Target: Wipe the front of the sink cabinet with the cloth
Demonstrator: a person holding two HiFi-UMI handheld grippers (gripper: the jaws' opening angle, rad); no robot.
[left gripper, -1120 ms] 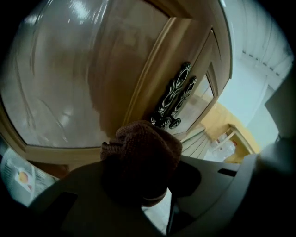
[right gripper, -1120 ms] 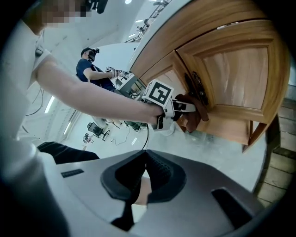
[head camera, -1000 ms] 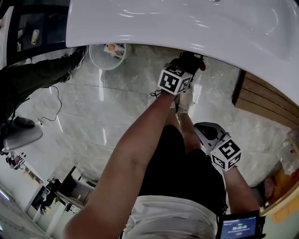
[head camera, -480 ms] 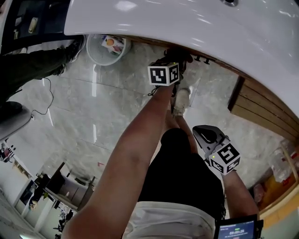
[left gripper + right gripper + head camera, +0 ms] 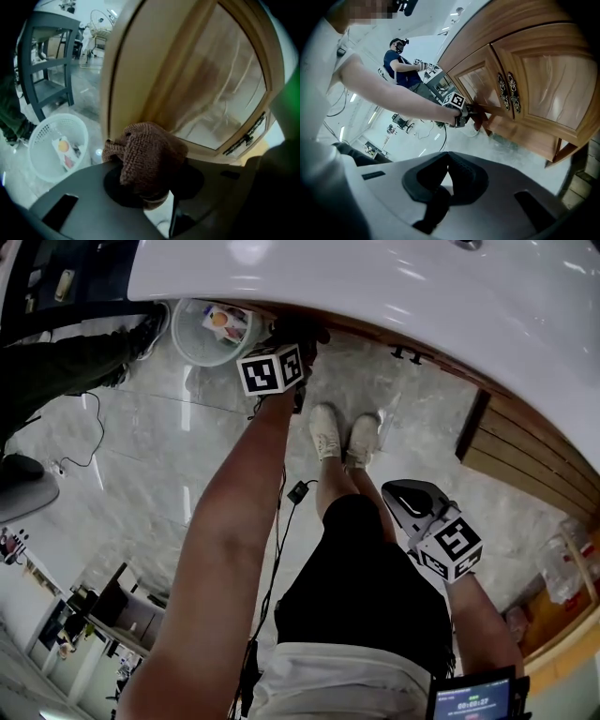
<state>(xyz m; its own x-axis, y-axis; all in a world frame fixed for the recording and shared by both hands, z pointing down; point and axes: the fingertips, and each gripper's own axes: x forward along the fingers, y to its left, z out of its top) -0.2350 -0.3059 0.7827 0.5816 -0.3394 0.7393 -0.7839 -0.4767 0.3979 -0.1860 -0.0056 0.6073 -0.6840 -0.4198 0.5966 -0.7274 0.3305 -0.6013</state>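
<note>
A brown knitted cloth (image 5: 149, 154) is bunched in my left gripper (image 5: 145, 190), which is shut on it and presses it against the wooden sink cabinet door (image 5: 197, 79). In the head view my left gripper (image 5: 291, 345) reaches under the rim of the white sink counter (image 5: 375, 287), at arm's length, and the cloth is hidden there. The right gripper view shows the left gripper (image 5: 462, 112) with the cloth (image 5: 478, 120) against the cabinet front (image 5: 534, 79). My right gripper (image 5: 417, 507) hangs by my thigh, away from the cabinet, jaws shut on nothing (image 5: 446, 183).
A white basket (image 5: 208, 334) holding rubbish stands on the marble floor left of the cabinet. My shoes (image 5: 342, 432) are just in front of the cabinet, with a cable (image 5: 292, 491) beside them. Another person's dark trouser leg (image 5: 66, 381) is at the left. Slatted wood (image 5: 516, 460) lies right.
My left gripper has slid left along the cabinet front with the cloth, toward the basket. My feet are now uncovered. The right gripper has barely moved.
</note>
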